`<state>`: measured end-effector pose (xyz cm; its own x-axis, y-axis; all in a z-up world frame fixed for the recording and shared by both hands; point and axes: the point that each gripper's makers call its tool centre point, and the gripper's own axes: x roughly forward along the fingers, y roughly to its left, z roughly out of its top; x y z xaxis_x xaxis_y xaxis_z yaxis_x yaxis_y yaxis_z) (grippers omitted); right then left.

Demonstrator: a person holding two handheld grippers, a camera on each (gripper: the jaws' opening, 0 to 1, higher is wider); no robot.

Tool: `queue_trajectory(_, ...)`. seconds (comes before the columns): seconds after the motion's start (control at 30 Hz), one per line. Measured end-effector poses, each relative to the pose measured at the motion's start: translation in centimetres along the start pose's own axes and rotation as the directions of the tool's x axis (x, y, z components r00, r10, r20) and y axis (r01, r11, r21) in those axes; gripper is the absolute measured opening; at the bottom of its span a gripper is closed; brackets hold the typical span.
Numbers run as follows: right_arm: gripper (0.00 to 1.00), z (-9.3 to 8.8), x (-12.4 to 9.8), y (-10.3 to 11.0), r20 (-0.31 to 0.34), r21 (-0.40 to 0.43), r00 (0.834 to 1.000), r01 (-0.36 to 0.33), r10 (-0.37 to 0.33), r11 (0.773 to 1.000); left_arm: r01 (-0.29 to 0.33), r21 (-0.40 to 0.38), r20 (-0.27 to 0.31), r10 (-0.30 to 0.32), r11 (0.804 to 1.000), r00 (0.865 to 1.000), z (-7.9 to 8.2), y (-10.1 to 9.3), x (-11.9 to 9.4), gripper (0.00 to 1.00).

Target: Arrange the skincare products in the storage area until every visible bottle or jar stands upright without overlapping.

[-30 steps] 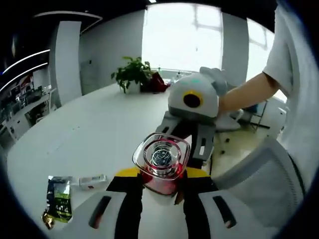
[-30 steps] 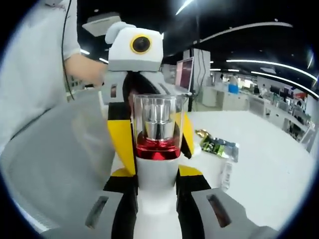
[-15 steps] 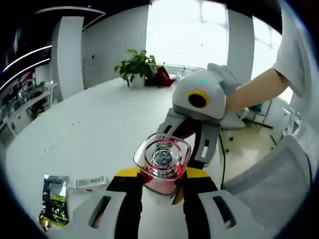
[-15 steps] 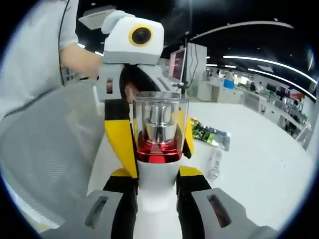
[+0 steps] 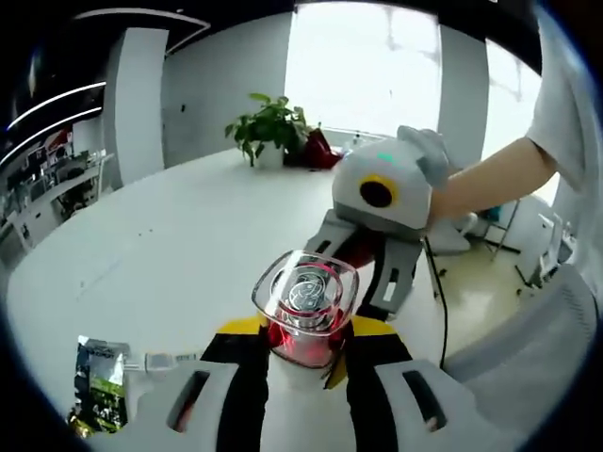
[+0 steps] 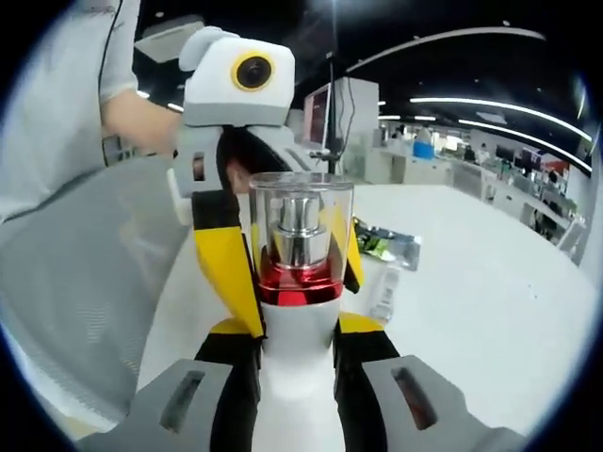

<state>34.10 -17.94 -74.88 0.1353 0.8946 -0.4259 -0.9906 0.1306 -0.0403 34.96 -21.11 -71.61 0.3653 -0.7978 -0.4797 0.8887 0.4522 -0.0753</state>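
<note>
We hold one pump bottle (image 6: 300, 282) above the white table (image 5: 170, 245), both the right gripper (image 6: 298, 348) and left gripper (image 5: 303, 363) pinching its white body; its clear cap looks slick and brittle, so grip the body.

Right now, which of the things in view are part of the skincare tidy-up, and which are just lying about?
Part of the job:
- pump bottle, white body, red collar, clear cap, clamped in both grippers
- left gripper
- right gripper

Lying about:
- green foil packet on the white table
- small white tube beside the packet
- potted plant at the table's far edge
- mesh chair
</note>
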Motion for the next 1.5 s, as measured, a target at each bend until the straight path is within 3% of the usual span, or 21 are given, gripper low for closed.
queue_trajectory(0.37, 0.29, -0.4, 0.2, -2.7, 0.012, 0.019, 1.000, 0.021, -0.021, 1.000, 0.015, 0.033, 0.053, -0.017, 0.999, 0.998, 0.7, 1.9, 0.9, 0.27)
queue_trajectory(1.2, 0.29, -1.0, 0.9, -4.4, -0.018, 0.007, 1.000, 0.023, -0.023, 1.000, 0.023, 0.022, 0.090, -0.025, 1.000, 0.996, 1.1, 3.9, 1.7, 0.28)
queue_trajectory(1.37, 0.29, -1.2, 1.0, -4.6, -0.011, 0.041, 0.999, 0.041, -0.040, 0.998, 0.016, 0.004, 0.086, -0.016, 1.000, 0.996, 1.1, 3.8, 1.6, 0.29)
queue_trajectory(1.5, 0.29, -1.6, 1.1, -4.5, -0.043, 0.067, 0.997, 0.074, -0.071, 0.995, 0.011, -0.004, 0.039, -0.011, 1.000, 0.999, -0.1, 3.8, 1.6, 0.34)
